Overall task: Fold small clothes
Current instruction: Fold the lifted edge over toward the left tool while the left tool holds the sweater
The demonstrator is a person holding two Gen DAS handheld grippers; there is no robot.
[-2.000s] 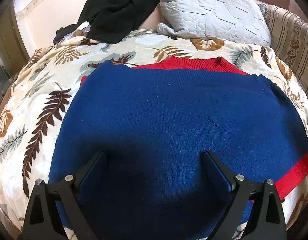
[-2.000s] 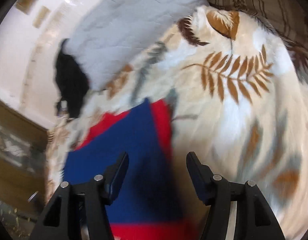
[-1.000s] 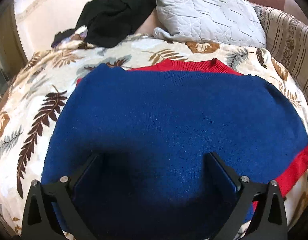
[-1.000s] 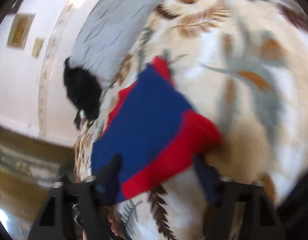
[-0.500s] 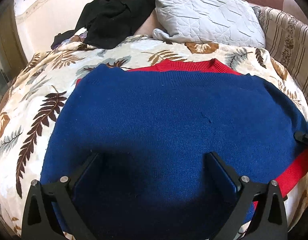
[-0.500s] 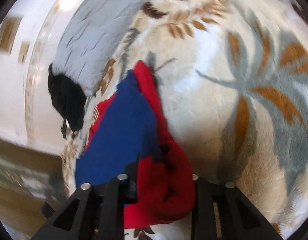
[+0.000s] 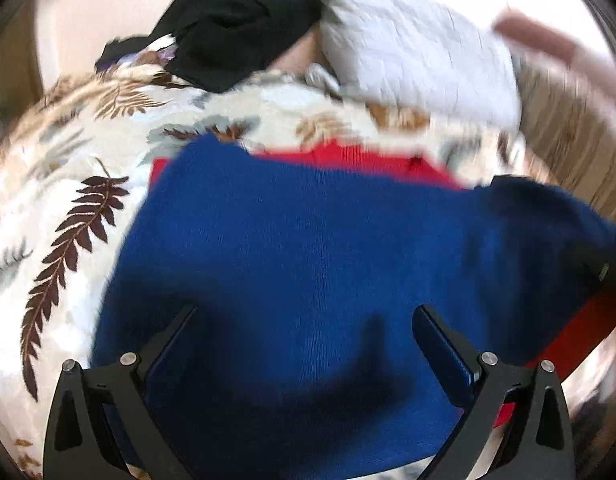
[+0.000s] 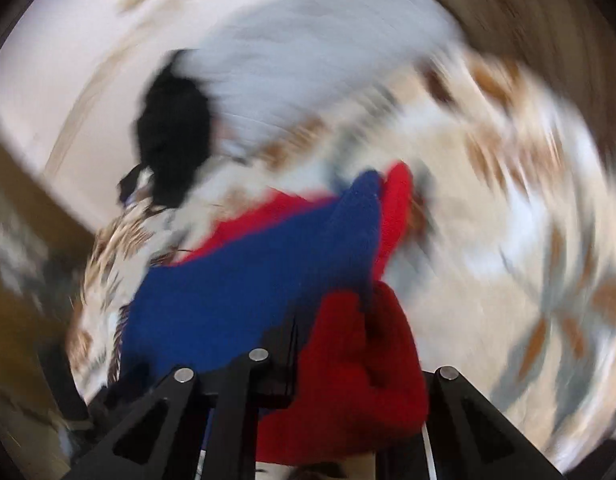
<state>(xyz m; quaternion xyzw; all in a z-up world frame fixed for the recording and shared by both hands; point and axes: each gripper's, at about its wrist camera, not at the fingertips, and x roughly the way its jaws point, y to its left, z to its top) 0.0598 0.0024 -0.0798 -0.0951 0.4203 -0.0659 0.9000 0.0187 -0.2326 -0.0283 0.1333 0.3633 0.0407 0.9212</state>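
A blue sweater (image 7: pixel 308 248) with red collar and red hem lies on a leaf-print blanket (image 7: pixel 68 184). My left gripper (image 7: pixel 304 344) is open, its jaws wide apart over the sweater's near part, holding nothing. My right gripper (image 8: pixel 347 360) is shut on the sweater's red hem (image 8: pixel 359 380) at its right corner and lifts it; the blue body (image 8: pixel 248 280) trails away to the left. The right gripper's tip also shows at the right edge of the left wrist view (image 7: pixel 599 268). Both views are blurred by motion.
A grey quilted pillow (image 7: pixel 411 52) and a heap of black clothes (image 7: pixel 236 20) lie at the far side of the blanket. A striped cushion (image 7: pixel 567 132) stands at the right. A pale wall is behind.
My right gripper came down on the sweater's right red hem, shut on it, and now lifts it. The sweater's right side has risen. My left gripper stays open over the sweater.
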